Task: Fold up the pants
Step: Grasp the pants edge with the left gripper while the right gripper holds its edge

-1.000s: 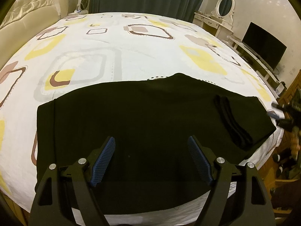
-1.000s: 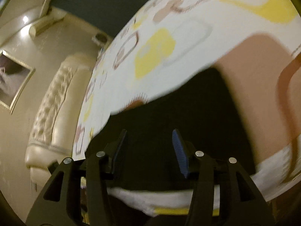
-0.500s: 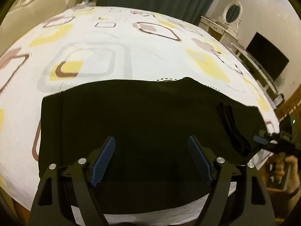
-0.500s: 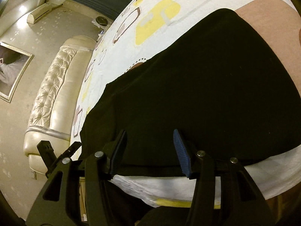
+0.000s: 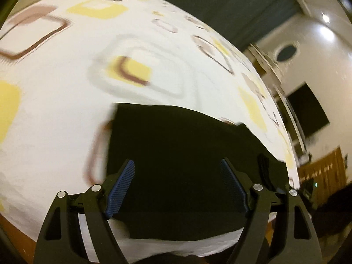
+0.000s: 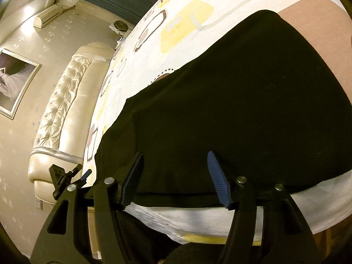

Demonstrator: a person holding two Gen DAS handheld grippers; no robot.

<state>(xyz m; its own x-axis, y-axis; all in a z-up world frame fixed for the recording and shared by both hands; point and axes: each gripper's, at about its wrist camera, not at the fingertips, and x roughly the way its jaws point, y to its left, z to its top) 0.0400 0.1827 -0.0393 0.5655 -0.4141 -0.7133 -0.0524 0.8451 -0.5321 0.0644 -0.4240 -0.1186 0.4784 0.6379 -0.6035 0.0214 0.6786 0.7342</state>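
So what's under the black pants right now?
The black pants lie flat on the patterned bedsheet, which shows all around them. Anything directly beneath the fabric is covered and cannot be seen.

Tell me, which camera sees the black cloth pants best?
The right wrist view: the black cloth pants look sharp there and fill the picture, flat on the patterned bedsheet. The left wrist view shows them smaller, blurry, partly behind the open left gripper.

The pants [image 6: 242, 110] are plain black against the bedsheet [image 5: 66, 110], which is white with rounded squares in yellow, brown and grey. Beside the bedsheet, the headboard [image 6: 63, 114] is cream and tufted, the curtain [image 5: 220, 2] dark teal. Each gripper's 2 pads [image 5: 120, 191] are ribbed blue on black fingers.
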